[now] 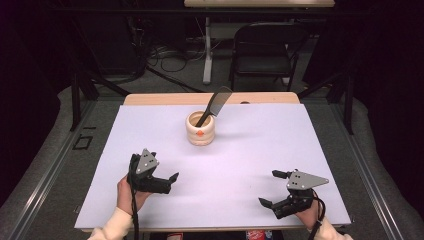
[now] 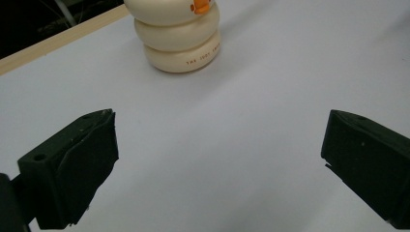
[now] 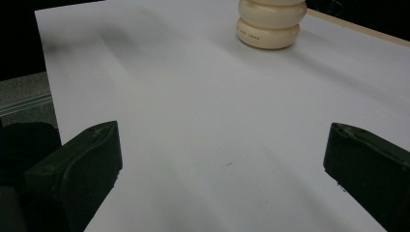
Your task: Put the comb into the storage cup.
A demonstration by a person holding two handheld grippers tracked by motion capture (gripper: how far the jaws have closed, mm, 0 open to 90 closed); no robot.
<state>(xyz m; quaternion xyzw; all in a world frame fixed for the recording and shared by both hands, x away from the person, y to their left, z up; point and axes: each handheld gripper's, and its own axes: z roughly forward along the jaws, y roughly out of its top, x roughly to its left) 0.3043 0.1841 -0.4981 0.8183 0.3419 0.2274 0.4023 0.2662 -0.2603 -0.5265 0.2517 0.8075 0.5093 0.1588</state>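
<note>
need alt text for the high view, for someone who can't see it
A cream ribbed holder with a black comb leaning out of it stands near the far middle of a white table. The left gripper and right gripper, each held in a hand, rest open near the front edge, well apart from the holder.

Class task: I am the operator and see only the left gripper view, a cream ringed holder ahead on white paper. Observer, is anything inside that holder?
Observer: Yes, a black comb stands in the cream holder, leaning toward the table's far right.
Operator: Where is the other claw?
Observer: The right claw rests low over the white sheet near its front right corner, jaws wide apart, holding nothing.
Operator: What lies beyond the sheet?
Observer: A strip of wooden table edge, then a black folding chair on the floor.
</note>
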